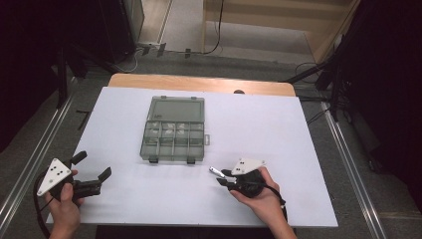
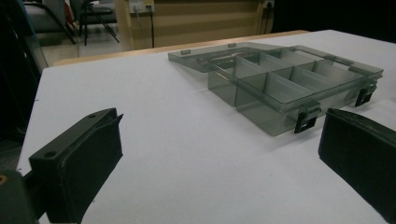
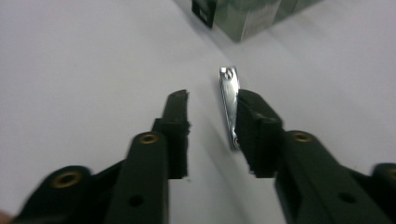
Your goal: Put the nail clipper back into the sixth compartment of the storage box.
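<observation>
right hand-held gripper (image 3: pixel 212 109) parted, slim shiny metal nail clipper (image 3: pixel 229 105) against one jaw; left hand-held gripper (image 1: pixel 92 167) open.

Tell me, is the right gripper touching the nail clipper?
Touching. In the right gripper view the nail clipper lies against one pad of the right gripper, while a clear gap separates it from the other pad, so it is not clamped.

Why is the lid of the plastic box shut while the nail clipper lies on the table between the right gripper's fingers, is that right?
Not quite. The compartment box is open, with its lid folded back flat on the table, as the high view shows. The rest holds: the nail clipper lies on the table between the right gripper's fingers.
</observation>
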The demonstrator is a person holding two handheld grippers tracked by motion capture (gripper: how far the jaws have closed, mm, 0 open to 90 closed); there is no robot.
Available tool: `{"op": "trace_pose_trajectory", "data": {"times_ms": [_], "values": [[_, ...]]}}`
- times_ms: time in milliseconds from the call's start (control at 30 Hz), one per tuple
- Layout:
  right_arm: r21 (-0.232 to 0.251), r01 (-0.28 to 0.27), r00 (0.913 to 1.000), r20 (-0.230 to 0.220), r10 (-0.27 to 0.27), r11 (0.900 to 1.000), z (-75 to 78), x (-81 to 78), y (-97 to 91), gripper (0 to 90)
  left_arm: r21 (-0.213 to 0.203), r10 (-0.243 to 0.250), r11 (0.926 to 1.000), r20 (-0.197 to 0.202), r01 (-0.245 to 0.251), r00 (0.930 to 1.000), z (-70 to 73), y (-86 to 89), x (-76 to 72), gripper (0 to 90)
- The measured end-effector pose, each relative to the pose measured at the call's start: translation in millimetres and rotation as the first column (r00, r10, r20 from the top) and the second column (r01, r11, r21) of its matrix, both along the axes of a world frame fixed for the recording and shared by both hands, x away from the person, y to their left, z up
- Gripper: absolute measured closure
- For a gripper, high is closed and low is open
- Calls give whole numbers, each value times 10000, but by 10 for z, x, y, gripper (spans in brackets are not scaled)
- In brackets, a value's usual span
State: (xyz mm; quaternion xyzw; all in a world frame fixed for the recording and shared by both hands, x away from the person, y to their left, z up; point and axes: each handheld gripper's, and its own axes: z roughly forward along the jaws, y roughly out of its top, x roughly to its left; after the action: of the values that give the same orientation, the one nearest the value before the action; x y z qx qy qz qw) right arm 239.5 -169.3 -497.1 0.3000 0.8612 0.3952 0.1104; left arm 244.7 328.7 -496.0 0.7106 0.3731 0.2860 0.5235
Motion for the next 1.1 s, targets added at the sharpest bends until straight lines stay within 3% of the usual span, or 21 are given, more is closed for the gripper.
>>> {"op": "trace_pose_trajectory", "data": {"times_ms": [33, 67, 133, 167, 333, 367, 400, 733, 833, 933, 1000, 1100], "values": [[102, -27, 10000, -20, 28, 9999, 31, 15, -13, 528, 28, -11, 10000, -2, 11, 10000, -3, -10, 0, 0], [-58, -30, 9998, -217, 29, 10000, 87, 51, -20, 420, 138, -43, 9999, 31, 43, 10000, -3, -18, -3, 0], [-246, -7, 9993, -377, -3, 9997, 132, 84, -11, 311, 174, -55, 9998, 50, 54, 10000, -2, -20, -3, 0], [-246, -7, 9993, -377, -3, 9997, 132, 84, -11, 311, 157, -61, 9999, 45, 60, 10000, -3, -23, -2, 0], [-257, -340, 9941, -1038, 312, 9991, 215, 173, 19, 89, -12, -108, 9999, 54, 108, 9999, -1, -6, -6, 0], [-491, -304, 9942, -1049, 252, 9983, 225, 191, 44, 18, -45, -120, 9999, 64, 120, 9999, 0, -3, -7, 0], [-633, -301, 9943, -1042, 233, 9975, 229, 207, 61, 0, -76, -113, 9999, 64, 113, 9999, 0, 1, -9, 0], [-1864, -375, 9911, -1322, 128, 9818, 283, 449, 237, 7, -161, -110, 9998, 63, 111, 9999, 4, 20, -12, 0], [-2152, -384, 9919, -1262, 112, 9758, 246, 498, 282, 161, -244, -95, 9997, 52, 96, 9999, 4, 31, -12, 0], [-2309, -315, 9923, -1239, 27, 9725, 214, 535, 314, 244, -258, -105, 9996, 63, 106, 9999, 4, 32, -13, 0], [-2335, -315, 9904, -1385, -11, 9718, 188, 571, 351, 392, -264, -112, 9996, 63, 114, 9999, 4, 33, -13, 0], [-2295, -553, 9869, -1604, 182, 9717, 172, 585, 383, 436, -280, -114, 9995, 62, 116, 9999, 4, 35, -14, 0]]}}
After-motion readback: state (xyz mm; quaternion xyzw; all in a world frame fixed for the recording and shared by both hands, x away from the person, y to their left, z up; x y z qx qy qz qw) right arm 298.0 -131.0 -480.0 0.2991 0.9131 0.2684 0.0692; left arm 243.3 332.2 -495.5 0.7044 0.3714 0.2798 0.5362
